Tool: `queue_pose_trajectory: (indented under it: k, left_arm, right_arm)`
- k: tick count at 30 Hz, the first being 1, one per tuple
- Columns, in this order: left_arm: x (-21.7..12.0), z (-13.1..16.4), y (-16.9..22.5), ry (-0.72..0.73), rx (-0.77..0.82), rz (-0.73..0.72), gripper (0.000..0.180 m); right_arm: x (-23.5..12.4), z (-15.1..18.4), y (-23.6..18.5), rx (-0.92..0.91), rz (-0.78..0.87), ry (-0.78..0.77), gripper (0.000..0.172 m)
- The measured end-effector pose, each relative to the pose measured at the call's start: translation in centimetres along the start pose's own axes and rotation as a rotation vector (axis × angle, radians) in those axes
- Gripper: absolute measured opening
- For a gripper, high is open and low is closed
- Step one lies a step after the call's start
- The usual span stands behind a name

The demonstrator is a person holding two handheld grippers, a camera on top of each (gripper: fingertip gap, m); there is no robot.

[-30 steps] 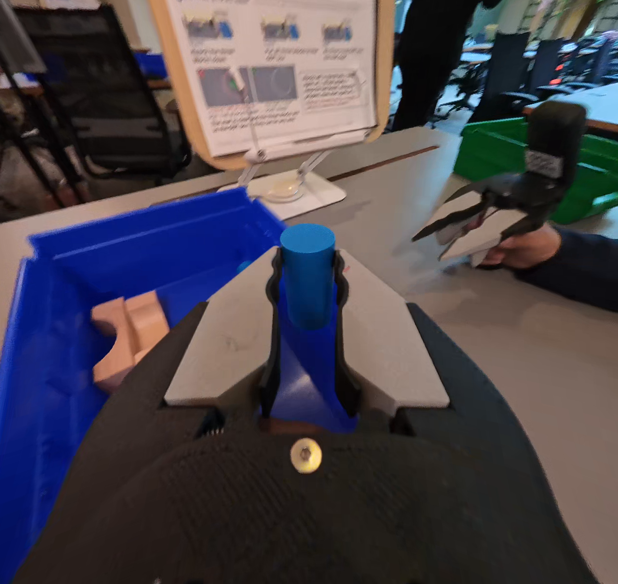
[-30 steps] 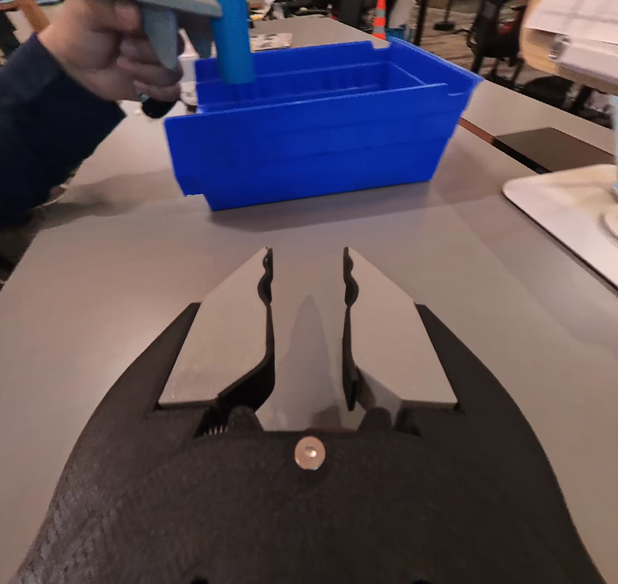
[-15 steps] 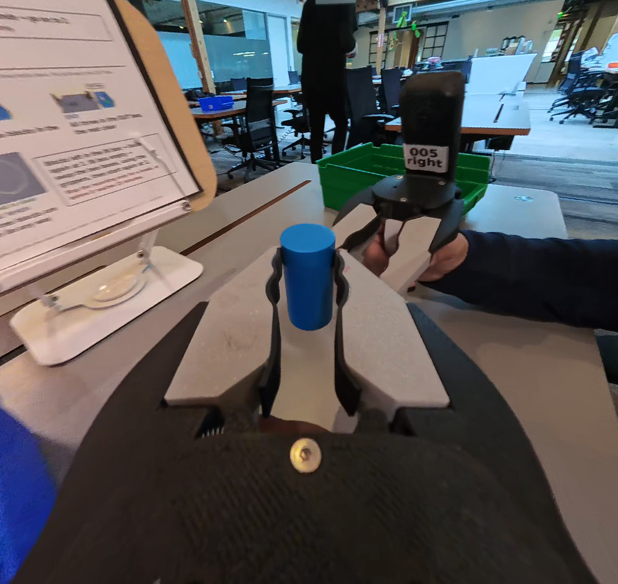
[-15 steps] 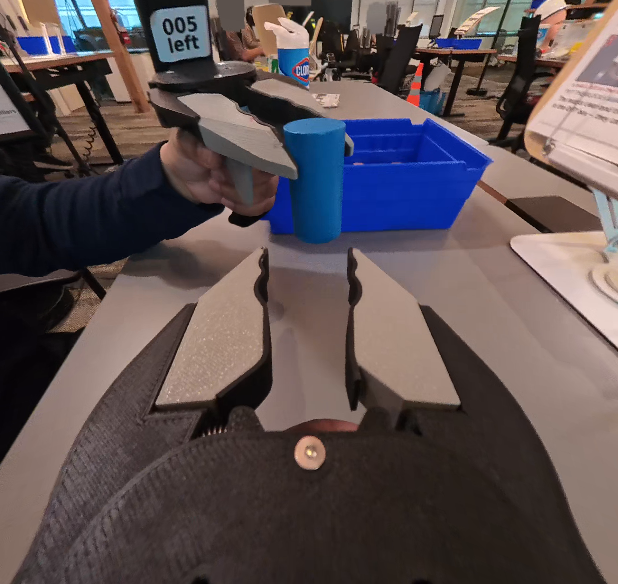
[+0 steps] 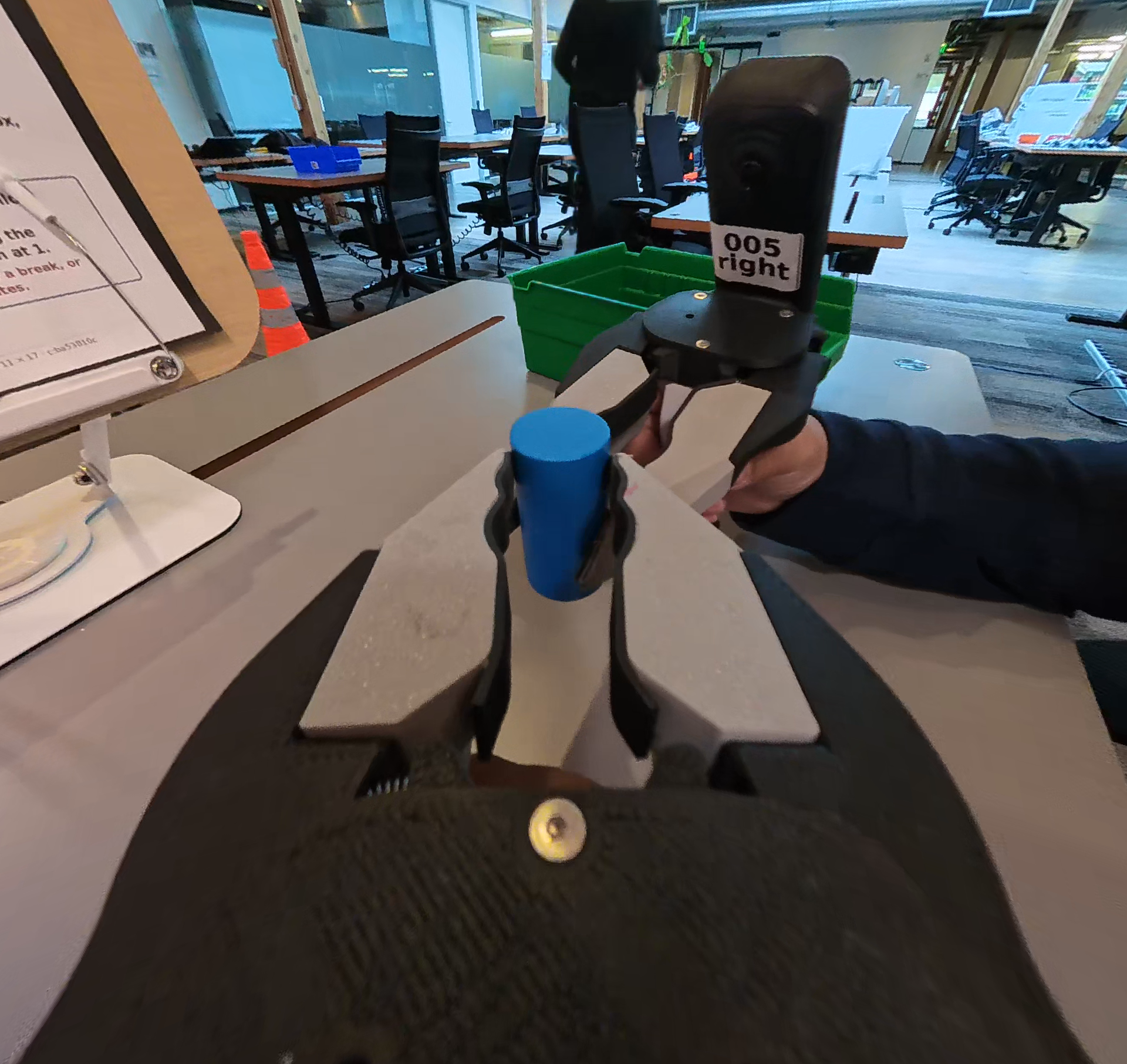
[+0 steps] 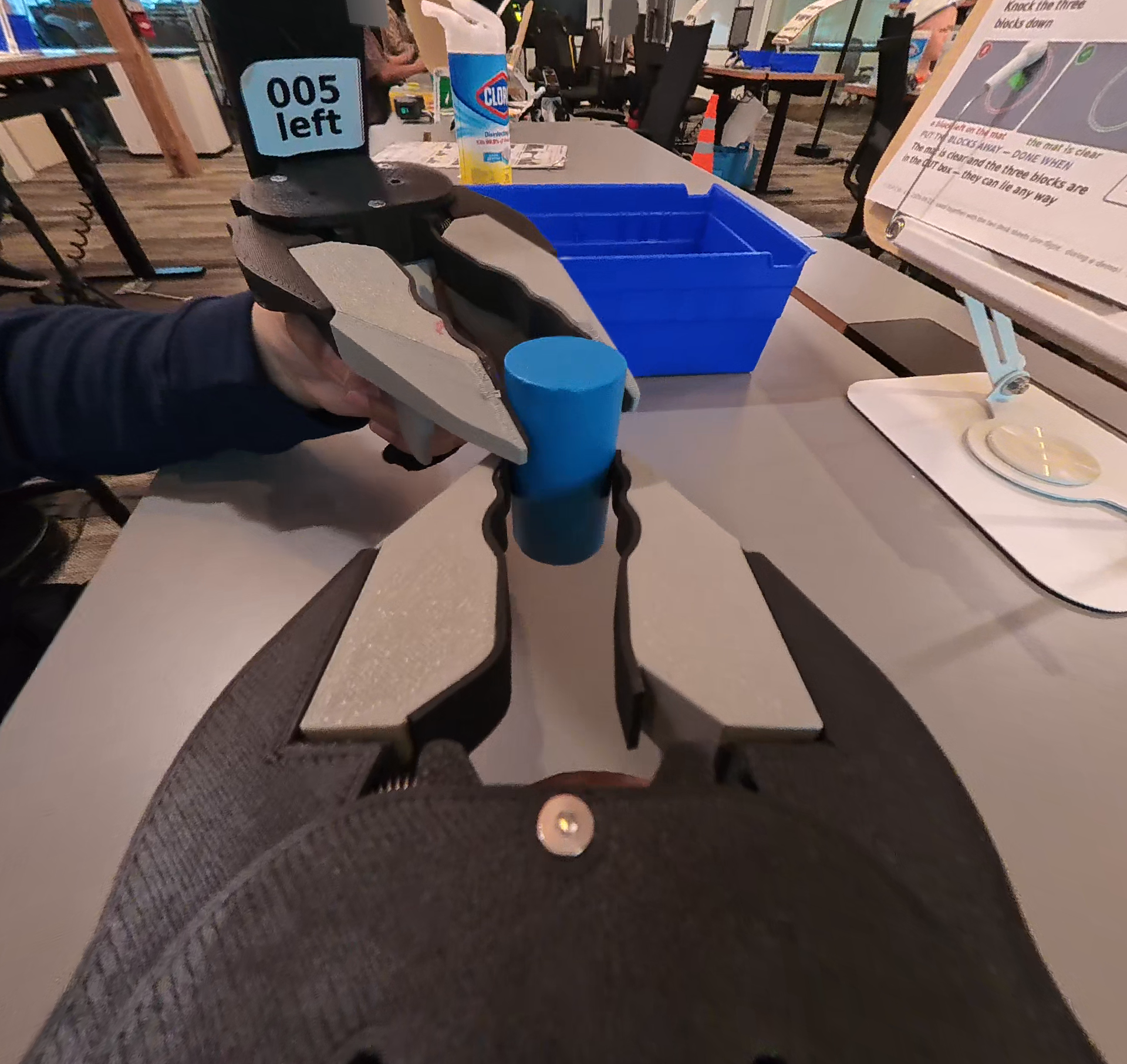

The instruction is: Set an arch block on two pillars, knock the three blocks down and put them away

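The left gripper held a blue cylinder block upright between its fingertips, both pads pressed against its sides, above the grey table. The right gripper faced it from the opposite side with its jaws narrowed around the lower part of the same block; its pads lay against the block's sides, so both grippers gripped it at once, the left one higher up and the right one lower. Below the block the tabletop was bare, with open surface in front of and to either side of the two sets of jaws. Seen from the right gripper, a blue bin stood beyond the jaws and slightly right, well apart from the block, its open top facing up. To the right of those jaws sat the white base of a stand carrying an instruction sheet, near the table's far edge on that side. Seen from the left gripper, a green bin rested behind the right gripper, near the table's far edge. Beyond the table lay an open office with desks, black chairs, an orange cone and a standing person; a spray bottle stood behind the blue bin.
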State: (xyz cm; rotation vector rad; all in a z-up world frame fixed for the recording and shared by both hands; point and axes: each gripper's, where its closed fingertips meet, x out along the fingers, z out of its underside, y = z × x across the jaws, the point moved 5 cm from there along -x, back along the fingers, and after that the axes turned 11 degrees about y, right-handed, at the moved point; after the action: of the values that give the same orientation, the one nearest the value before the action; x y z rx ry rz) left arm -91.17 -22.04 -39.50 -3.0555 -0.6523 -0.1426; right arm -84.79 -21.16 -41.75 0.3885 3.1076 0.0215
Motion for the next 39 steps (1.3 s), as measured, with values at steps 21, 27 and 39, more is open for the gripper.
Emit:
queue_pose_trajectory:
  k: [21,27,39]
  left_arm:
    - [-0.9,5.1,-3.1,-0.176,-0.134,-0.136,0.021]
    - [-0.6,6.0,-3.0,-0.222,-0.120,-0.141,0.024]
    - [-1.4,7.9,-4.1,-0.331,-0.175,-0.165,0.025]
  right_arm:
    - [-1.3,4.6,2.9,0.076,0.033,-0.132,0.029]
    - [-0.9,5.0,2.6,0.054,0.028,-0.175,0.029]
    - [-1.4,4.1,3.3,0.115,0.050,-0.103,0.029]
